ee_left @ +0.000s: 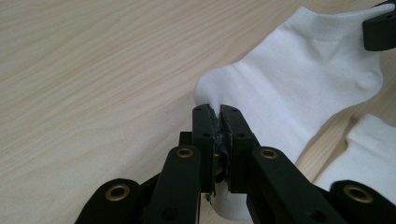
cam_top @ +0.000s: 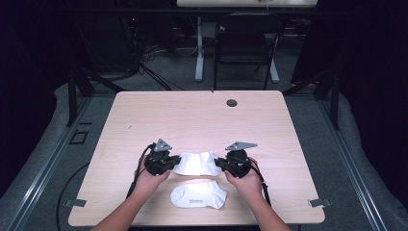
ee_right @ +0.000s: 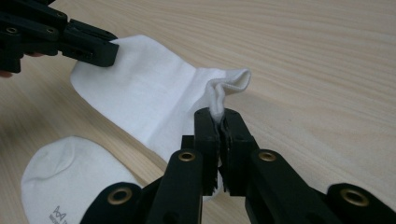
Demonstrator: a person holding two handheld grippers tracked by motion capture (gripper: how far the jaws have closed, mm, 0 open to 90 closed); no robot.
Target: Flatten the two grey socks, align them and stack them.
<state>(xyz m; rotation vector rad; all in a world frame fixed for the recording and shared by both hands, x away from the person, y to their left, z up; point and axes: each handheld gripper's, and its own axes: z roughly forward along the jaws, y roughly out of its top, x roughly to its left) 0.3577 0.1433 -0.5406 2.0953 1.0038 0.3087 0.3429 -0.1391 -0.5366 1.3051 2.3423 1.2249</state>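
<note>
**Currently: both grippers clamped on one sock**

High view: I see the left gripper and the right gripper at opposite ends of a white sock, which spans the gap between them above the wooden table. A second sock lies flat on the table, just nearer the person and apart from the first.

Left gripper view: my jaws are clenched on one end of the held sock, fabric pinched between the pads. The sock stretches away to the right gripper at the top corner.

Right gripper view: my jaws are clamped on a bunched edge of the sock. The left gripper grips its far end. The second sock, bearing a small printed logo, rests on the table below.
</note>
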